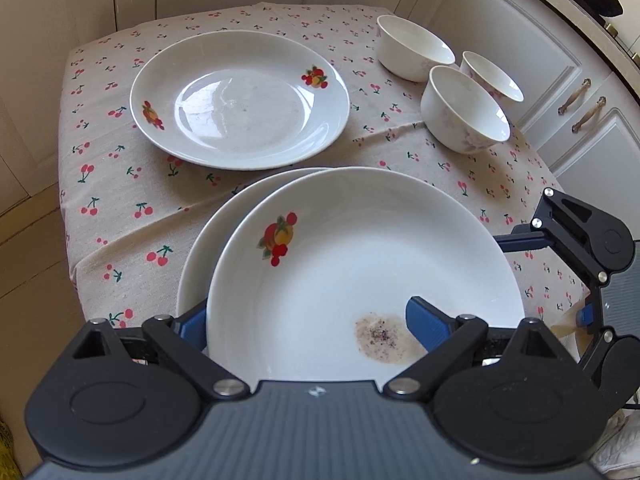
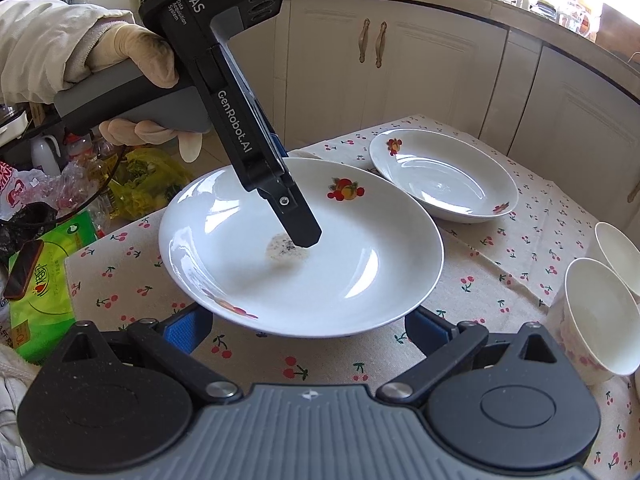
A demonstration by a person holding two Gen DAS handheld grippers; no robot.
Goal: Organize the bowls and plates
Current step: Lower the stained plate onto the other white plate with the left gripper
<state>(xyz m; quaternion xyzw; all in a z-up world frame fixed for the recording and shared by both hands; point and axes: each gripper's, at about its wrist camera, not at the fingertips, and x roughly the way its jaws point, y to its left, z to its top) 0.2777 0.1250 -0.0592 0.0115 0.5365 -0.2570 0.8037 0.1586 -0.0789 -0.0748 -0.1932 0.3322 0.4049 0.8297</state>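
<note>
A white fruit-print plate (image 1: pixel 360 248) with a brown stain lies slightly offset on a second plate (image 1: pixel 196 264) at the near side of the cherry-print table (image 1: pixel 120 208). My left gripper (image 1: pixel 310 320) is open and straddles its near rim. One pad (image 1: pixel 424 328) is inside by the stain; the other is hidden outside the rim. From the right wrist, that inner finger (image 2: pixel 300 220) touches the stain. My right gripper (image 2: pixel 308 334) is open, low beside the stained plate (image 2: pixel 360 272), holding nothing. A third plate (image 1: pixel 240 100) lies farther back. Three white bowls (image 1: pixel 464 112) stand at the right.
White cabinets (image 2: pixel 400 80) with brass handles run close behind the table. Beyond the table's left edge in the right wrist view are a green tissue pack (image 2: pixel 40 280), plastic bags (image 2: pixel 136 184) and a phone. A gloved hand (image 2: pixel 132 60) holds the left gripper.
</note>
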